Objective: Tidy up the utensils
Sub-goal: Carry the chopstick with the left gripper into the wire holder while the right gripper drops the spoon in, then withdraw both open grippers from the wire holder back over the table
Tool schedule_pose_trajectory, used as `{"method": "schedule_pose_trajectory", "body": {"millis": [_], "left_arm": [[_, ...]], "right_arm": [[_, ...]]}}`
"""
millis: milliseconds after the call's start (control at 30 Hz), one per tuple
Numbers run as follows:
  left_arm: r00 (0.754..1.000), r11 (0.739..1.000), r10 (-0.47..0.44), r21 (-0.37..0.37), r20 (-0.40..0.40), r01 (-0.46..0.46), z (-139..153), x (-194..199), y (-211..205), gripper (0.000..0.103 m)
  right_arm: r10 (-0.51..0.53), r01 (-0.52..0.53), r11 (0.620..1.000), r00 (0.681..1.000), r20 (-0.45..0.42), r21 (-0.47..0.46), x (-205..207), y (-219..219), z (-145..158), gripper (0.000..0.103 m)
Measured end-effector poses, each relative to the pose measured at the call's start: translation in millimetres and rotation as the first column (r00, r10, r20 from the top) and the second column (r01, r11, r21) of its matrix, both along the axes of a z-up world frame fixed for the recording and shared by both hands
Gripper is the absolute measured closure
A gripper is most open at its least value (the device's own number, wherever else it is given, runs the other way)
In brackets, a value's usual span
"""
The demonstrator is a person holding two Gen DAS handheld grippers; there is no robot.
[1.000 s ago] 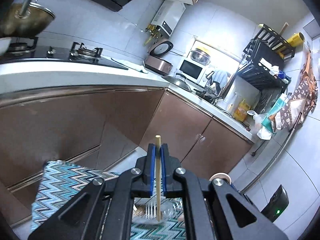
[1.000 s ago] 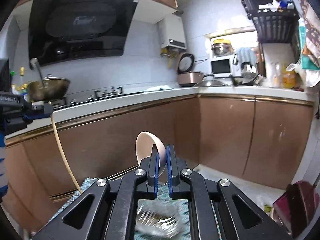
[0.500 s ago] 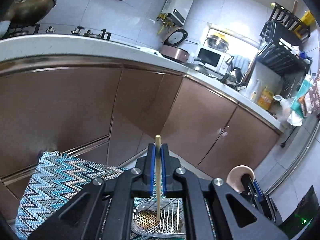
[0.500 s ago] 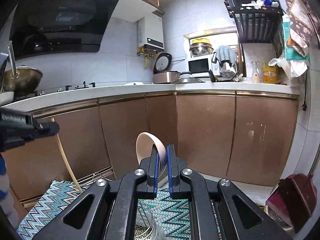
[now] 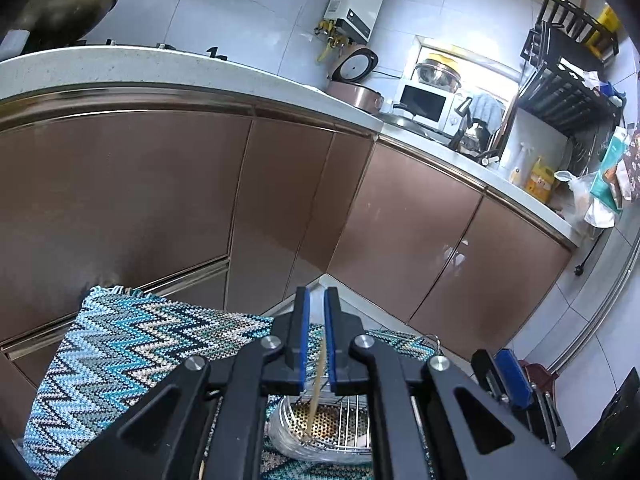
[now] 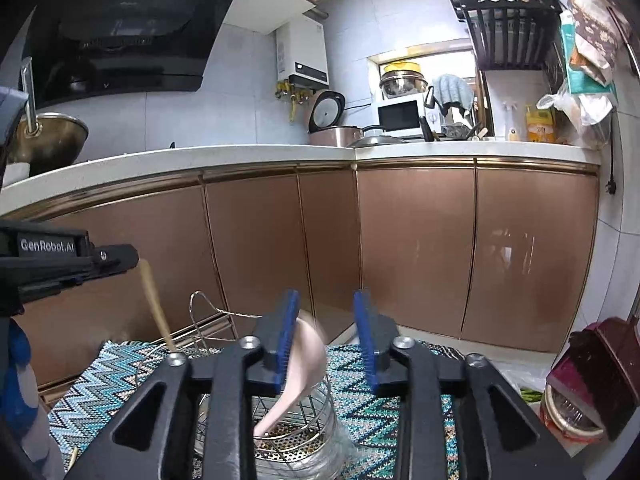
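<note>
My left gripper (image 5: 315, 304) is open above a wire utensil holder (image 5: 340, 420). A wooden chopstick (image 5: 318, 384) slants loose between its fingers, its lower end in the holder. My right gripper (image 6: 326, 312) is open over the same holder (image 6: 296, 432). A pink spoon (image 6: 300, 364) leans in the holder, blurred, handle end down on the perforated bottom. In the right wrist view the left gripper (image 6: 116, 258) shows at the left with the chopstick (image 6: 156, 308) below its tip. The right gripper also shows in the left wrist view (image 5: 508, 376).
The holder stands on a blue zigzag-patterned cloth (image 5: 120, 352) in front of brown kitchen cabinets (image 6: 400, 240). A white countertop (image 6: 200, 158) carries a rice cooker and a microwave. A dark red bin (image 6: 596, 368) stands on the floor at the right.
Both grippers came down over the holder and opened. The chopstick slid down out of the left grip, and the spoon dropped from the right grip into the holder.
</note>
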State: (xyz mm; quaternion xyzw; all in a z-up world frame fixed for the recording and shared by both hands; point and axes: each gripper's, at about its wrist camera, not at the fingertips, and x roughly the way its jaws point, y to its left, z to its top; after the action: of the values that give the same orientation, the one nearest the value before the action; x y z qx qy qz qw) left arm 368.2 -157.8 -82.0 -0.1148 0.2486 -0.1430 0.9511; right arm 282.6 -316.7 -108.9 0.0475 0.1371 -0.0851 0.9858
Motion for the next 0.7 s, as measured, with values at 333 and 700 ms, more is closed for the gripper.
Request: {"method": "schedule_pose_trajectory", "body": {"millis": [333,700], "left_arm": [[0.999,1.000,0.019,-0.015,0.050,-0.018,32,-44,29,0.066],[0.993,0.995,0.087,0.043,0.073,-0.091,70,-115,80,0.064]], "right_arm": [[-0.007,0.006,1.000,1.000,0.017,0.019,-40,-5,27,0.059],[0.036,-0.038,0.997,0.999,0.040,0.064,-107,-2,74,0.057]]}}
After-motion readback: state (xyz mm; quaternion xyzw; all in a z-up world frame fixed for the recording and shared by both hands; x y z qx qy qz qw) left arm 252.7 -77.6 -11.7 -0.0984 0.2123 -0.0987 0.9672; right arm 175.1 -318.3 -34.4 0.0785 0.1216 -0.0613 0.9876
